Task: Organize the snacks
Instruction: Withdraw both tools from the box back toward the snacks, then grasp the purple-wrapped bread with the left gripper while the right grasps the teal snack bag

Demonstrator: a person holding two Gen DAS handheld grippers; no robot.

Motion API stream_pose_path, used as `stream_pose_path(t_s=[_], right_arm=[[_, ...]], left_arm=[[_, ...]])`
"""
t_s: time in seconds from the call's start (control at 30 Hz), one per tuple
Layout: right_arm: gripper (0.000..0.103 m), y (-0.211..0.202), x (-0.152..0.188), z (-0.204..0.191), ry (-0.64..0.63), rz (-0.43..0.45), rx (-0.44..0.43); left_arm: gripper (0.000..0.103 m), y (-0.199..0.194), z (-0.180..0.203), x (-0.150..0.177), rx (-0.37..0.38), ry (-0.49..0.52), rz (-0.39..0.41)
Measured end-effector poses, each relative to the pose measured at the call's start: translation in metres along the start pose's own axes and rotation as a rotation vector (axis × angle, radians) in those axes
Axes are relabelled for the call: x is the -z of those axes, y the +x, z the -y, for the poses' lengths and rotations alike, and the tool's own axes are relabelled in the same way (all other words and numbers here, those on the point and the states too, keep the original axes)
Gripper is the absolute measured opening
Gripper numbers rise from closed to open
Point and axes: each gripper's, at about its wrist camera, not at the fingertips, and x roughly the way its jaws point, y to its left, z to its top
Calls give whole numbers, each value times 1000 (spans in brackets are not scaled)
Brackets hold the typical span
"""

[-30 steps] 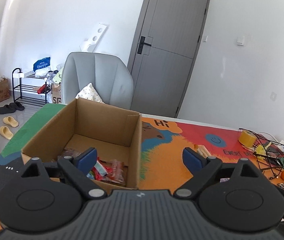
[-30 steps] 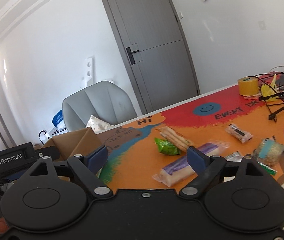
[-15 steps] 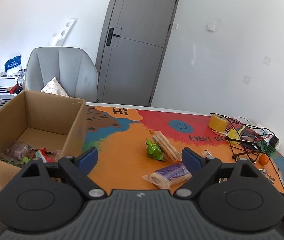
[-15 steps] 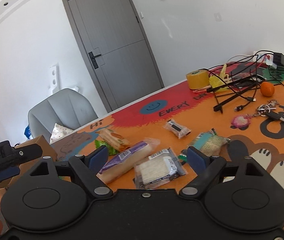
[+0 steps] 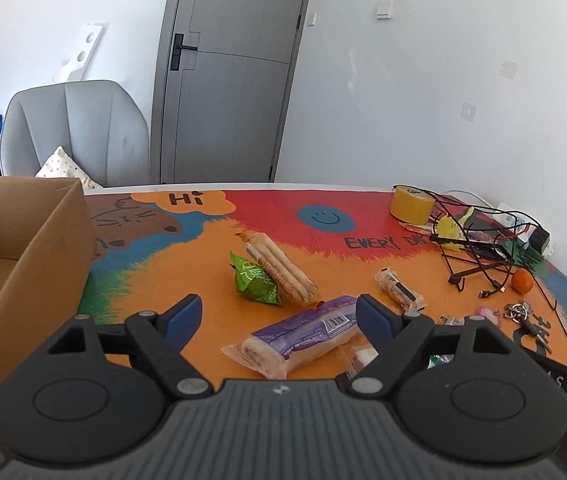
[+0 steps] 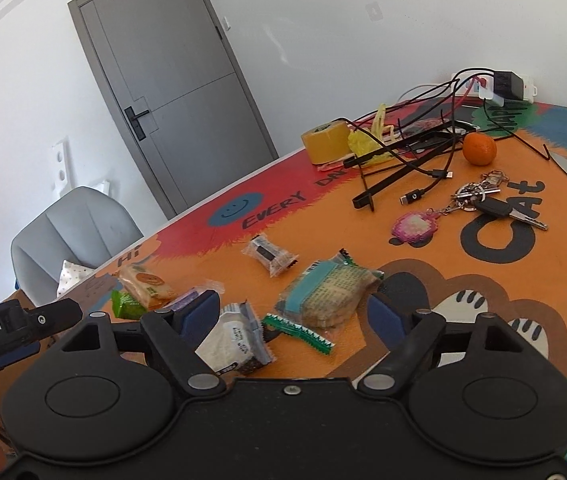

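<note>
Left tongs (image 5: pixel 279 314) spread, purple packet (image 5: pixel 303 330) between

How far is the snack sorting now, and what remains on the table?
Partly done: a few wrappers already lie in the cardboard box. Nothing is in hand; the left gripper and right gripper are both open. Left on the mat: purple packet, green packet, long biscuit pack, small dark-filled pack, teal-labelled pack, white pack.
</note>
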Motion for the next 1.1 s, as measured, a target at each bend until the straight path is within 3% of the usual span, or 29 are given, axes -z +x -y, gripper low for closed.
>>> stream_pose_path(t_s=[0.77, 0.9, 0.97, 1.1], right_arm=[[75, 53, -7, -4, -78, -83, 143], [67, 49, -4, -5, -87, -78, 156], [62, 47, -3, -6, -94, -82, 157], [53, 43, -1, -8, -109, -87, 142]], left_arm=[[84, 76, 12, 12, 1, 26, -119], [83, 77, 12, 15, 10, 33, -137], [79, 77, 11, 18, 21, 29, -148], [57, 77, 13, 22, 22, 56, -154]])
